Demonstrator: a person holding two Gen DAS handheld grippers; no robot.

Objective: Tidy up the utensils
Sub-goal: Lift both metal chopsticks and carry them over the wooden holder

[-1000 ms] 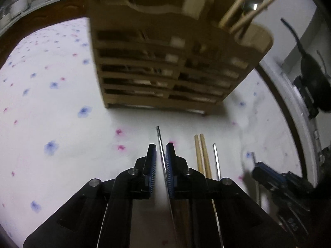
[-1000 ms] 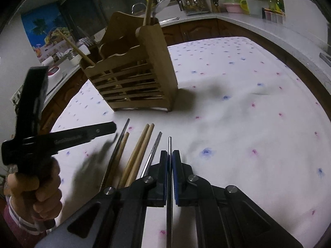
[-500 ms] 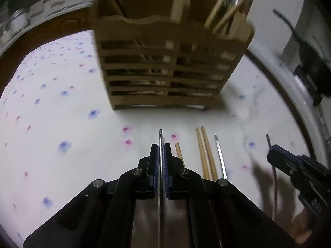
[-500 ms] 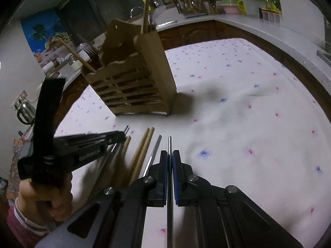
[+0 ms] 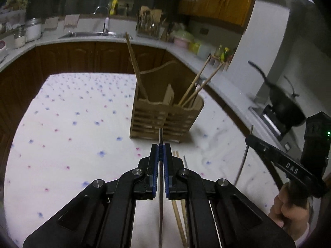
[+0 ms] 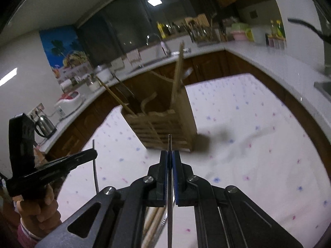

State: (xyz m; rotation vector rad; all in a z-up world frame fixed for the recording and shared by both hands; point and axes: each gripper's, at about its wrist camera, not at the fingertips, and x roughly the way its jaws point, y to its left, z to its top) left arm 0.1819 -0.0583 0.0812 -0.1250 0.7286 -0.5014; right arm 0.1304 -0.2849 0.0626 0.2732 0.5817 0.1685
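Observation:
A slatted wooden utensil holder (image 5: 165,119) (image 6: 165,128) stands on the flowered tablecloth with several wooden chopsticks leaning out of it. My left gripper (image 5: 160,152) is shut on a thin metal chopstick (image 5: 160,138), held above the cloth and pointing at the holder. My right gripper (image 6: 169,157) is shut on another metal chopstick (image 6: 169,142), also raised. Each gripper shows in the other's view, the right gripper (image 5: 251,141) with its chopstick (image 5: 242,165) hanging down, and the left gripper (image 6: 92,155) likewise. Loose wooden chopsticks (image 5: 178,212) (image 6: 153,223) lie on the cloth below.
A white cloth with blue and pink flowers (image 5: 72,124) covers the table. Behind it runs a kitchen counter with a sink (image 5: 86,34). A black wok (image 5: 285,107) sits at the right, and a kettle (image 6: 44,124) and a rice cooker (image 6: 68,102) at the left.
The left jaws closed on the metal chopstick. Both grippers then rose off the cloth with their chopsticks, and the holder now sits farther ahead and lower in both views.

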